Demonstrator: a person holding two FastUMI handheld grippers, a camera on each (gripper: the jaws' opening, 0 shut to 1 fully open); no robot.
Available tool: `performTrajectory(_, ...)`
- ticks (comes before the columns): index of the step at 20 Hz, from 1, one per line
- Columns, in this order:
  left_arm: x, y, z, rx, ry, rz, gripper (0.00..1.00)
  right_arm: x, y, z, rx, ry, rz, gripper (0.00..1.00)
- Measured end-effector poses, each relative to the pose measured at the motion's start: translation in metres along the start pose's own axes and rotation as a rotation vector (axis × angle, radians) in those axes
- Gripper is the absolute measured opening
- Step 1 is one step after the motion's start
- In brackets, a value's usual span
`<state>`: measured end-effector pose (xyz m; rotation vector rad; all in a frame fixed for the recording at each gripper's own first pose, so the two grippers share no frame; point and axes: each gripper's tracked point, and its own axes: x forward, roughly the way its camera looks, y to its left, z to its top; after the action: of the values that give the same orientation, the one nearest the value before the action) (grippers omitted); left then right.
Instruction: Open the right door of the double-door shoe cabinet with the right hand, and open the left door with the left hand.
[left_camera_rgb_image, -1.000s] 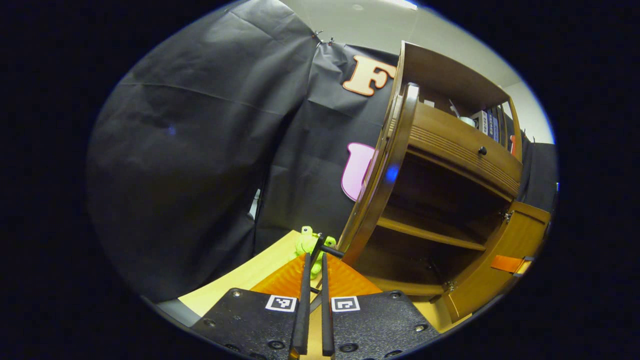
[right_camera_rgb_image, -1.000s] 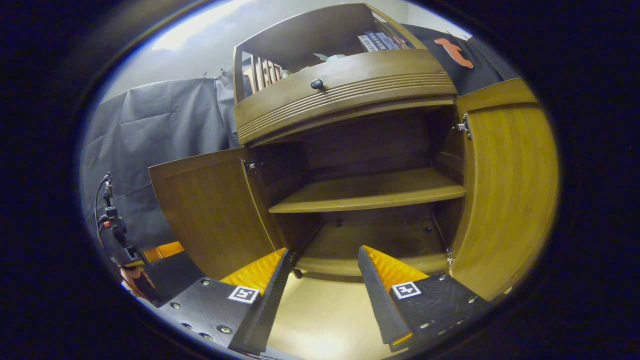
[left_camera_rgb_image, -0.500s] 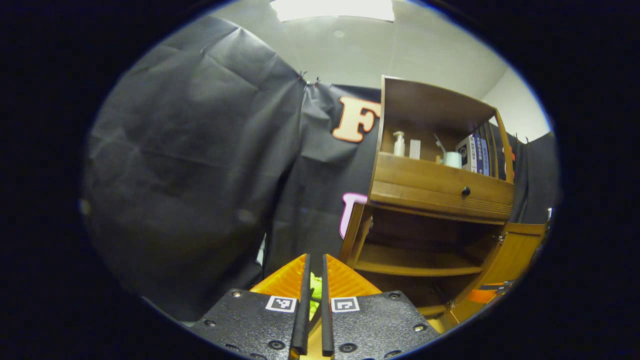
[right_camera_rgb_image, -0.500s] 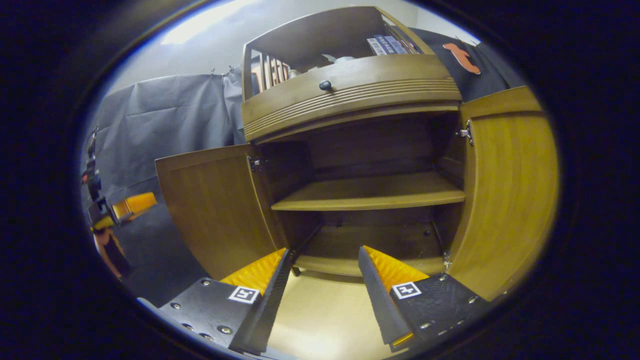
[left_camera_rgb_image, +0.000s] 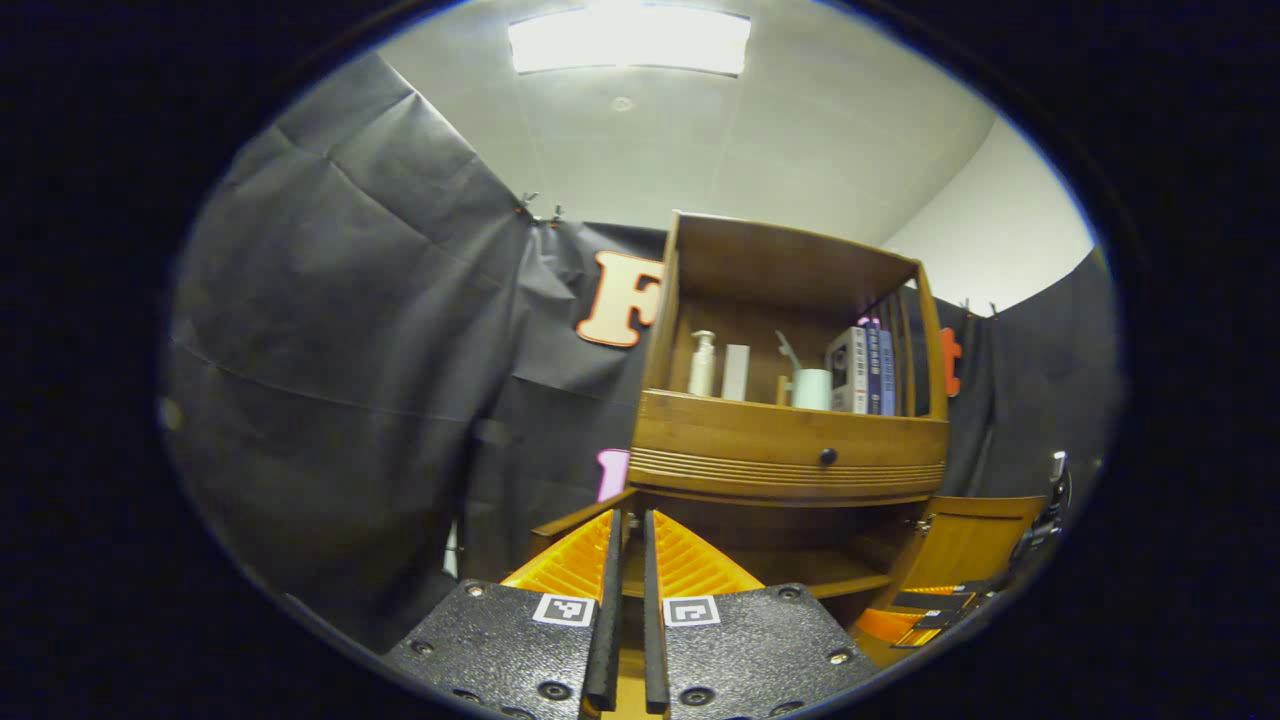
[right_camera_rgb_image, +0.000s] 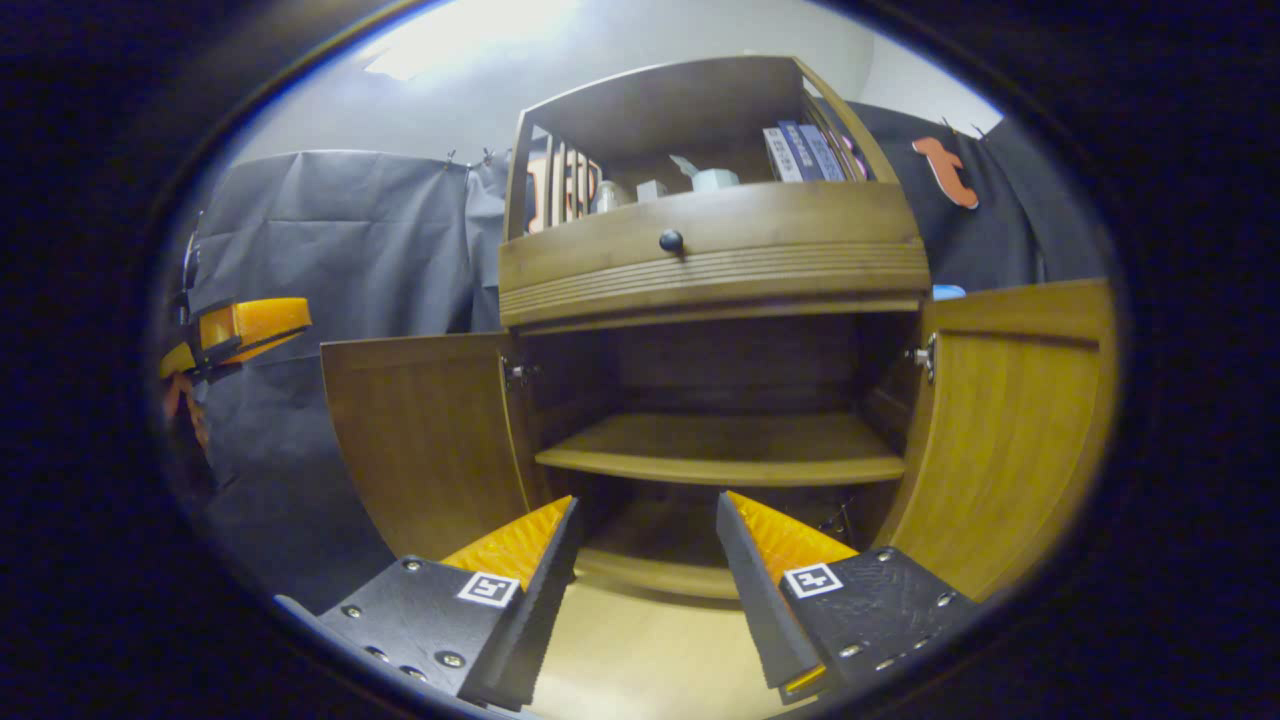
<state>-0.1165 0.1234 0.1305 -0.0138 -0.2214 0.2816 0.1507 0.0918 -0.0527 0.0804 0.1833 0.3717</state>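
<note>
The shoe cabinet (right_camera_rgb_image: 720, 270) stands ahead with its left door (right_camera_rgb_image: 425, 440) and right door (right_camera_rgb_image: 1005, 430) both swung open. The left hand-held gripper (left_camera_rgb_image: 626, 560) is pressed together, empty; the right hand-held gripper (right_camera_rgb_image: 645, 545) is spread, apart from the doors.

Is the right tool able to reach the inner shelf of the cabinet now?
Probably yes. Both doors stand open, the right tool is open and faces the shelf, and nothing lies between them.
</note>
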Motion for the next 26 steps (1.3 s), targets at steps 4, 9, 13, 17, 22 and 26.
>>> performTrajectory(4, 0.018, -0.049, -0.025, 0.013, 0.063, -0.116, 0.11, -0.006, 0.002, 0.046, -0.08, -0.097, -0.042, 0.81)
performTrajectory(9, 0.023, -0.1, -0.044, 0.014, 0.092, -0.231, 0.53, -0.019, 0.0, 0.078, -0.085, -0.162, -0.114, 0.74)
performTrajectory(13, 0.02, -0.126, -0.045, -0.003, 0.073, -0.297, 0.82, -0.034, -0.011, 0.082, -0.082, -0.173, -0.172, 0.73)
performTrajectory(17, 0.031, -0.142, -0.048, -0.043, 0.064, -0.336, 0.93, -0.047, -0.021, 0.084, -0.059, -0.188, -0.222, 0.74)
performTrajectory(22, 0.033, -0.153, -0.065, -0.077, 0.111, -0.385, 0.93, -0.061, -0.031, 0.09, -0.052, -0.226, -0.28, 0.78)
performTrajectory(26, 0.033, -0.157, -0.072, -0.097, 0.137, -0.411, 0.96, -0.064, -0.035, 0.086, -0.037, -0.228, -0.315, 0.97)
